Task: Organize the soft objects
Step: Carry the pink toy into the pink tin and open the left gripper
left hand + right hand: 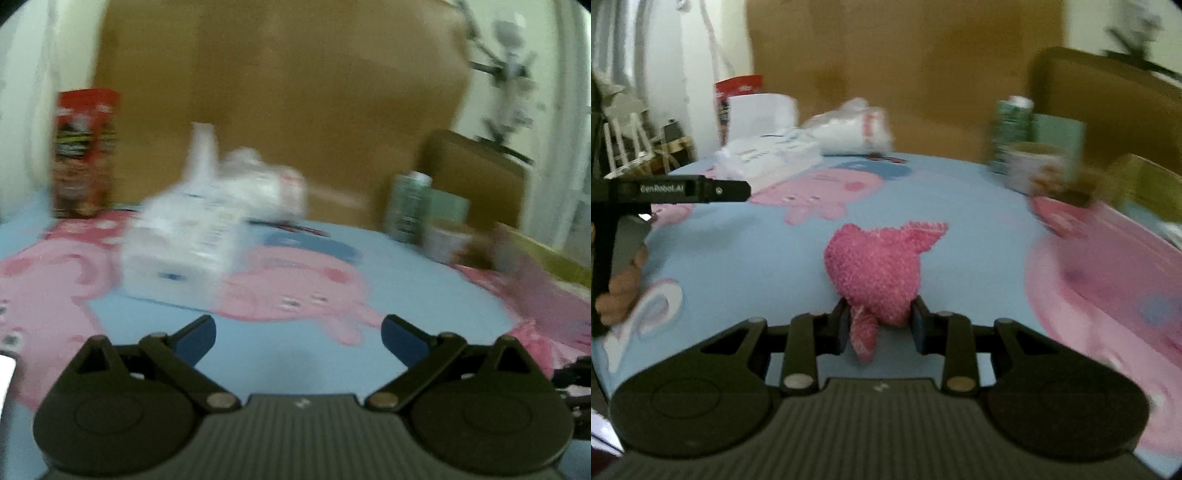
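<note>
My right gripper (881, 325) is shut on a fluffy pink plush piece (875, 269); its blue pads press the lower end, and a pink tail hangs below. The plush sits low over the blue cartoon-print cloth (746, 258). My left gripper (297, 332) is open and empty above the same cloth (406, 280). It also shows side-on at the left edge of the right wrist view, the left gripper (731, 190), with a hand (620, 288) on its handle. A white soft pack (184, 236) lies ahead of the left gripper, with a white bagged bundle (258, 184) behind it. Both frames are blurred.
A red canister (85, 155) stands at the back left. A green bottle (408, 206) and a pale cup (443, 242) stand at the back right. A large cardboard sheet (280, 92) closes the back. A yellowish box edge (546, 254) and pink material (546, 295) lie at the right.
</note>
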Demonstrator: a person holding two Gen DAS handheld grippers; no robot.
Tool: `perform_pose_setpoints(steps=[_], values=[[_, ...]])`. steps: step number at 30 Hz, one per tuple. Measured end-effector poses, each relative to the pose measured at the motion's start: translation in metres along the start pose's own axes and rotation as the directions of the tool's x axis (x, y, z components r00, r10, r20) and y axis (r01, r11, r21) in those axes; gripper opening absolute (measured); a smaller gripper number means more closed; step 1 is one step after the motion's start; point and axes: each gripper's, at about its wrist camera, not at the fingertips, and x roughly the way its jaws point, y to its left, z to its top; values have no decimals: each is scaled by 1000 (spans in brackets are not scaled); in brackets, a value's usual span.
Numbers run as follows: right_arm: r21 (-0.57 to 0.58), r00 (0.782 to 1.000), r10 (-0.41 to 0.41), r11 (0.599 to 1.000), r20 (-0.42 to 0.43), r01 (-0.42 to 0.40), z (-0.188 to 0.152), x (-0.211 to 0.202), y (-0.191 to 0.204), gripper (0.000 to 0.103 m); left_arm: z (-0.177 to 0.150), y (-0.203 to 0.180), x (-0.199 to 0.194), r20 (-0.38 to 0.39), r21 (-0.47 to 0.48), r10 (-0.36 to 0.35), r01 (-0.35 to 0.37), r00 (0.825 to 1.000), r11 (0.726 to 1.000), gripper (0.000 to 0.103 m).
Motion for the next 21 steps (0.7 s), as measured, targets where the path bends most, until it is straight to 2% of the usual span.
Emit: perform_pose_setpoints(steps=[2, 4, 7, 9, 12, 13, 14, 17, 21], values=[[24, 999, -44, 999, 14, 44, -10, -12, -4, 37, -2, -24, 3, -51, -11, -129, 128, 990, 992, 100], [45, 997, -78, 996, 27, 77, -19, -23, -9, 39, -5, -54, 8, -106, 4, -233, 235, 967, 972, 99], [66, 993, -110, 992, 48, 107, -27, -31, -15, 39, -9, -101, 12, -180, 69, -357, 374, 917, 925, 99], [74, 992, -111, 992, 55, 107, -29, -29, -18, 39, -14, -126, 15, -227, 99, -403, 433, 887, 896, 96], [83, 993, -96, 992, 72, 90, -32, -28, -22, 38, -19, -151, 25, -301, 86, -439, 483, 846, 871, 81], [80, 992, -93, 993, 80, 87, -33, -29, -22, 36, -20, -157, 31, -328, 76, -447, 495, 832, 866, 65], [78, 992, -89, 994, 89, 82, -35, -32, -23, 33, -21, -162, 36, -355, 65, -453, 505, 818, 861, 59], [77, 985, -111, 992, 132, 101, -36, -39, -27, 33, -15, -171, 36, -351, 56, -473, 522, 808, 851, 58], [121, 957, -169, 982, 234, 144, -32, -59, -44, 33, 6, -203, 34, -311, 130, -502, 559, 807, 819, 58]])
